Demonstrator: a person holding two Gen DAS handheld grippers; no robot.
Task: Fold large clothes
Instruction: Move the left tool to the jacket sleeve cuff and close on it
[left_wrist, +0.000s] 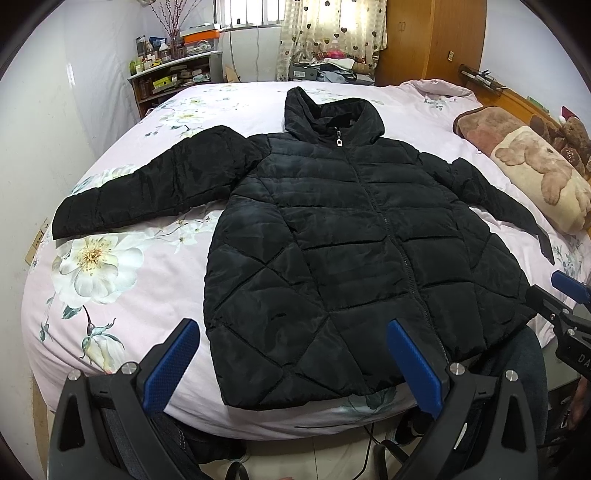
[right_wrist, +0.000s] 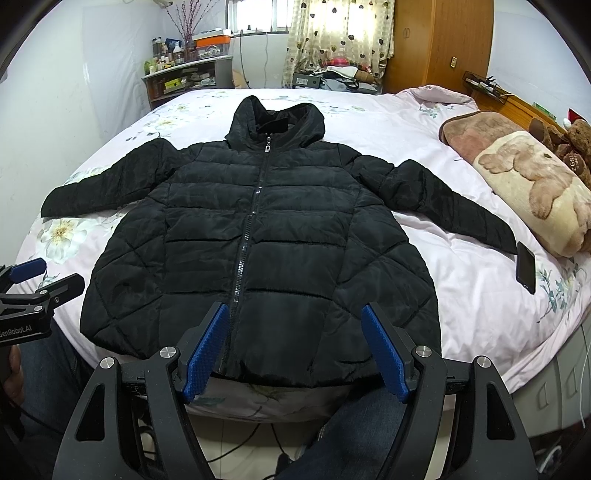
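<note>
**Black jacket laid flat on a bed, both grippers spread above its hem**

The jacket, black, quilted and hooded, lies face up on the bed with its zip closed to the collar. The hood points toward the far wall; the hem lies at the near edge of the mattress. Both sleeves spread outward and angle back toward the near edge. The right sleeve ends just beside a dark phone lying flat on the cover.

The left gripper hangs over the jacket's near left corner, its blue pads wide apart with nothing between them. The right gripper hangs over the middle of the hem, jaws likewise spread and empty; its left pad sits just beside the bottom of the zip.

The bed carries a pale pink cover printed with large white flowers. At its right side lie a bear-print blanket roll and brown plush bears against a wooden headboard. Beyond the far edge stand a cluttered shelf with bottles and an orange-lidded box, a window with a heart-print curtain, a pile of clothes, and a wooden wardrobe. The walls are white. A person's legs in jeans show below the mattress edge, over a tiled floor with cables.
</note>
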